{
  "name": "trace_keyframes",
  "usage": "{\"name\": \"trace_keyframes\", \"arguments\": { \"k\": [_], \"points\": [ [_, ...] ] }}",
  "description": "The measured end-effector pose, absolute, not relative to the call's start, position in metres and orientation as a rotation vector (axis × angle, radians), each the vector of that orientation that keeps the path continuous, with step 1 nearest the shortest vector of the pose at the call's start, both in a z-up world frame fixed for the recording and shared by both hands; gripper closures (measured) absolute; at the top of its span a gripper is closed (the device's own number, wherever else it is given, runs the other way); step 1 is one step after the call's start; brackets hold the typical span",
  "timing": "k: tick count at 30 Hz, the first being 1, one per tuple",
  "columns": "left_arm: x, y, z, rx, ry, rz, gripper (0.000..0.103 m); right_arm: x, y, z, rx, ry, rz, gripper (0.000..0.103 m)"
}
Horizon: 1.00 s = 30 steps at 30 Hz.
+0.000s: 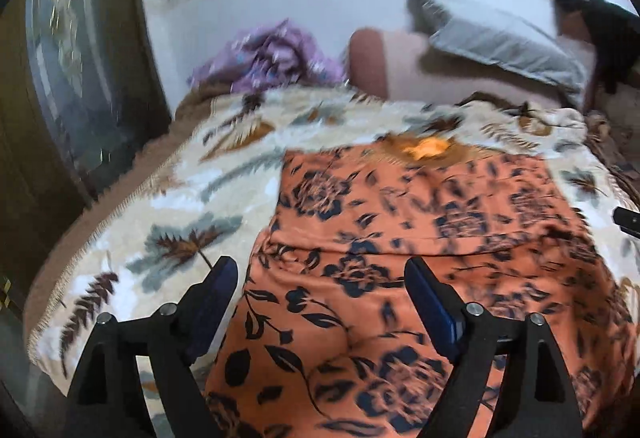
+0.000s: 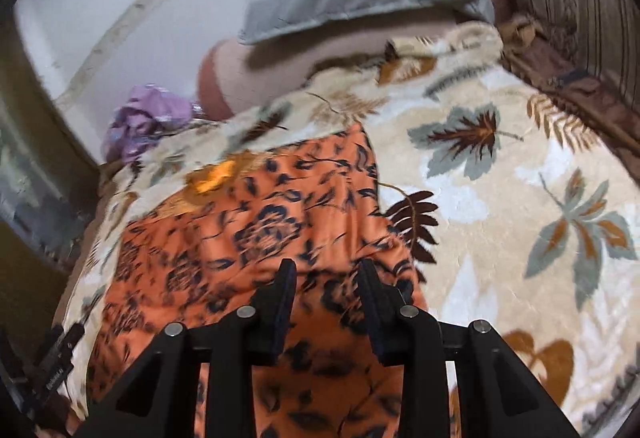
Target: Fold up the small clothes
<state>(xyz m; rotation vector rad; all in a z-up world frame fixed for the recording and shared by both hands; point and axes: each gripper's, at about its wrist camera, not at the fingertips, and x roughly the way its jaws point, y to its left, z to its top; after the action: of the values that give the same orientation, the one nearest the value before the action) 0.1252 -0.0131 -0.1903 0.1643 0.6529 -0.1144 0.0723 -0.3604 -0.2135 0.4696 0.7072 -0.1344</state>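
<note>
An orange garment with a dark blue flower print (image 1: 420, 250) lies spread flat on the leaf-patterned blanket (image 1: 180, 206). It also shows in the right wrist view (image 2: 248, 230). My left gripper (image 1: 320, 274) is open and empty, hovering over the garment's near left edge. My right gripper (image 2: 326, 272) is open and empty, above the garment's near right part. A brighter orange patch (image 1: 428, 148) sits at the garment's far edge.
A crumpled purple cloth (image 1: 272, 58) lies at the far left of the bed. A grey pillow (image 1: 500, 42) rests on a pink bolster (image 1: 384, 58) by the white wall. A dark wooden cabinet (image 1: 60, 78) stands at the left. The blanket (image 2: 520, 178) spreads to the right.
</note>
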Motion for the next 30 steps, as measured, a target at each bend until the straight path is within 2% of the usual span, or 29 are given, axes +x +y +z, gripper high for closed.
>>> {"name": "trace_keyframes", "arguments": {
  "k": [2,3,4,12,30],
  "points": [
    [0.107,-0.019,-0.174,0.181,0.621,-0.123,0.012,0.059,-0.347,-0.205,0.448,0.678,-0.108,0.062],
    [0.099,-0.021,-0.165,0.186,0.603,-0.13,0.011,0.048,-0.339,-0.199,0.438,0.656,-0.098,0.043],
    [0.092,-0.023,-0.158,0.187,0.589,-0.132,0.011,0.036,-0.331,-0.194,0.432,0.627,-0.092,0.034],
    [0.054,-0.019,-0.119,0.12,0.533,-0.14,0.007,-0.014,-0.289,-0.167,0.341,0.564,-0.066,0.034],
    [0.03,-0.003,-0.096,0.132,0.534,-0.073,0.006,-0.031,-0.254,-0.138,0.318,0.536,-0.017,0.034]
  ]
}}
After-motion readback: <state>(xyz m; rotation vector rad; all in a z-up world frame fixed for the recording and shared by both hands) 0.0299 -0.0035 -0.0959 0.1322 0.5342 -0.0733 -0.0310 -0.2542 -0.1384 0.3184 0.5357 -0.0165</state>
